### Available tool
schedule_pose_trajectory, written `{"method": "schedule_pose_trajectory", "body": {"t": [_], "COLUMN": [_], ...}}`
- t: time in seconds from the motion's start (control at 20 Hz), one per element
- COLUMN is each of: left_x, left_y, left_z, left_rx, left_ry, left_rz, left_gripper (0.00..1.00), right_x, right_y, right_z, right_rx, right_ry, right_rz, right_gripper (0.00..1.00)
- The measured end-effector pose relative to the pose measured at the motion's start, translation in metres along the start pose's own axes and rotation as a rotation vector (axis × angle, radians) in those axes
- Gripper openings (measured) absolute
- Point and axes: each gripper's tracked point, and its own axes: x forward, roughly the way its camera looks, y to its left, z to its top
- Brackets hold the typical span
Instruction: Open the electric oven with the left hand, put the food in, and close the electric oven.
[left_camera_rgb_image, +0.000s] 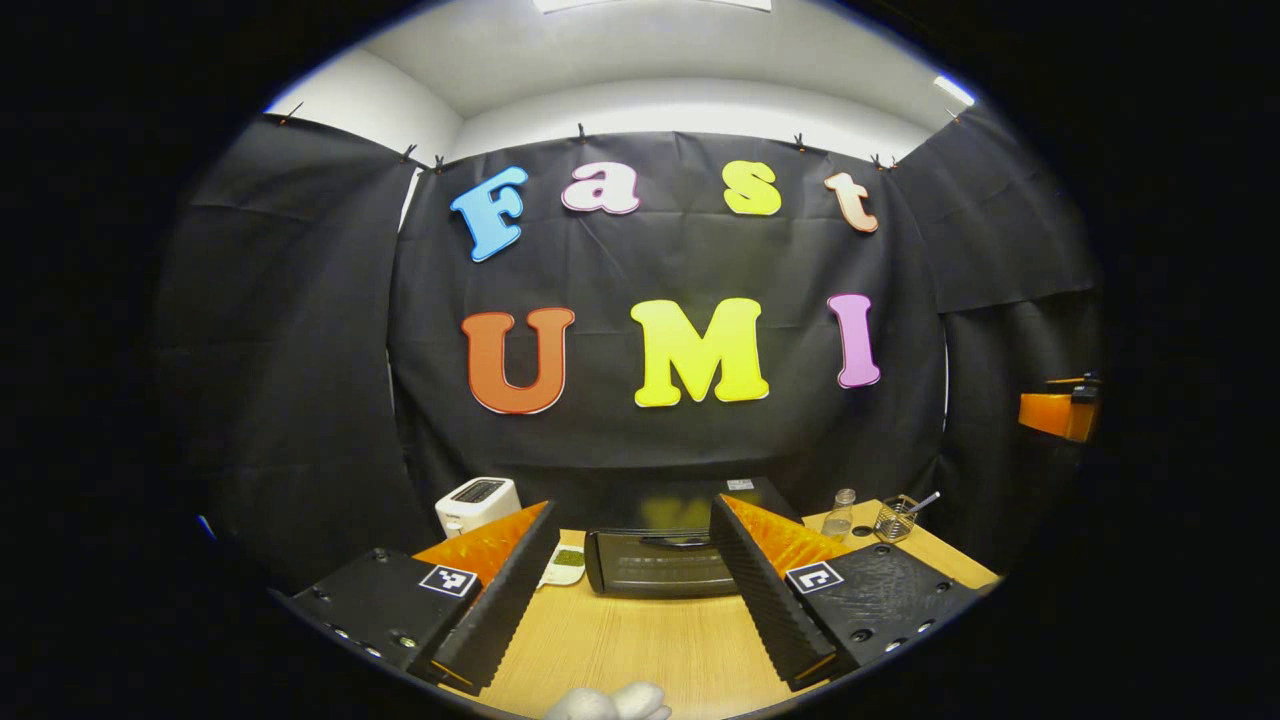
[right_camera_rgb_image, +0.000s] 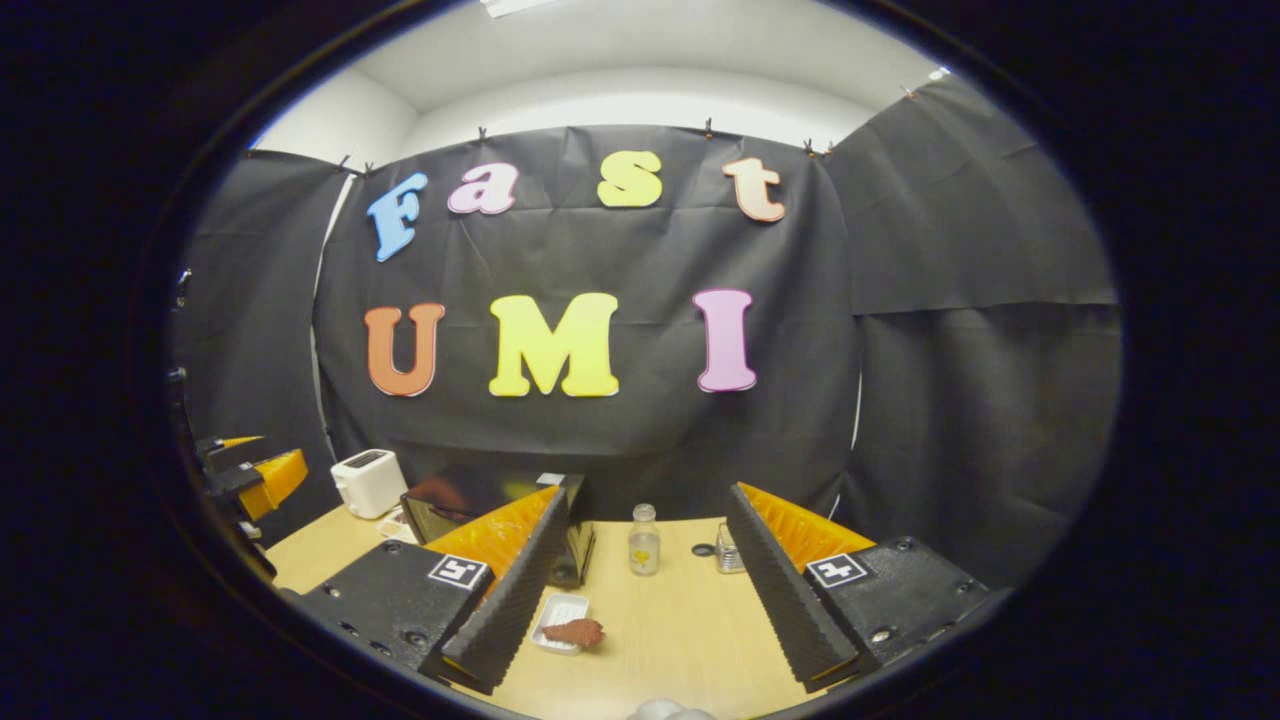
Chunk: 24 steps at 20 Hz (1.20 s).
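Observation:
The black electric oven (left_camera_rgb_image: 655, 568) stands on the wooden table (left_camera_rgb_image: 620, 650) straight ahead in the left gripper view, its door shut and its handle (left_camera_rgb_image: 676, 541) along the top edge. My left gripper (left_camera_rgb_image: 634, 520) is open and empty, some way short of the oven. In the right gripper view the food, a reddish-brown piece (right_camera_rgb_image: 577, 631), lies on a small white tray (right_camera_rgb_image: 556, 609) near the oven's (right_camera_rgb_image: 452, 507) right side. My right gripper (right_camera_rgb_image: 648, 500) is open and empty, above the table behind the food.
A white toaster (left_camera_rgb_image: 478, 503) stands left of the oven, with a small white dish of something green (left_camera_rgb_image: 567, 564) between them. A clear bottle (right_camera_rgb_image: 644, 540), a glass cup (right_camera_rgb_image: 729, 551) and a dark lid (right_camera_rgb_image: 703, 549) stand right of the oven. The other gripper (right_camera_rgb_image: 252, 474) shows at the left edge.

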Motion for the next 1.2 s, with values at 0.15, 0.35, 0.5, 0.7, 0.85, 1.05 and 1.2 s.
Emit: {"method": "schedule_pose_trajectory", "body": {"t": [0.15,0.35,0.5,0.7,0.85,1.05,1.2], "left_x": [0.026,0.077,0.118,0.172,0.199,0.220,0.235], "left_y": [-0.014,-0.040,-0.057,-0.066,-0.068,-0.067,-0.067], "left_z": [-0.007,-0.026,-0.051,-0.095,-0.126,-0.163,-0.170], "left_rx": [-0.004,-0.004,-0.008,-0.011,0.001,0.009,0.013], "left_ry": [0.001,0.007,0.040,0.118,0.175,0.248,0.246], "left_rz": [-0.034,-0.086,-0.121,-0.120,-0.110,-0.077,-0.076], "left_gripper": [0.96,0.96,0.96,0.96,0.97,0.97,0.90], "right_x": [-0.008,-0.021,-0.030,-0.042,-0.044,-0.041,-0.037], "right_y": [-0.005,-0.015,-0.029,-0.045,-0.057,-0.067,-0.073], "right_z": [-0.003,-0.006,-0.008,-0.018,-0.023,-0.028,-0.032], "right_rx": [-0.004,-0.005,0.001,0.011,-0.003,0.000,0.015], "right_ry": [0.010,0.040,0.064,0.110,0.138,0.163,0.170], "right_rz": [-0.020,-0.059,-0.112,-0.167,-0.202,-0.215,-0.226], "right_gripper": [1.00,1.00,1.00,1.00,1.00,0.96,1.00]}}
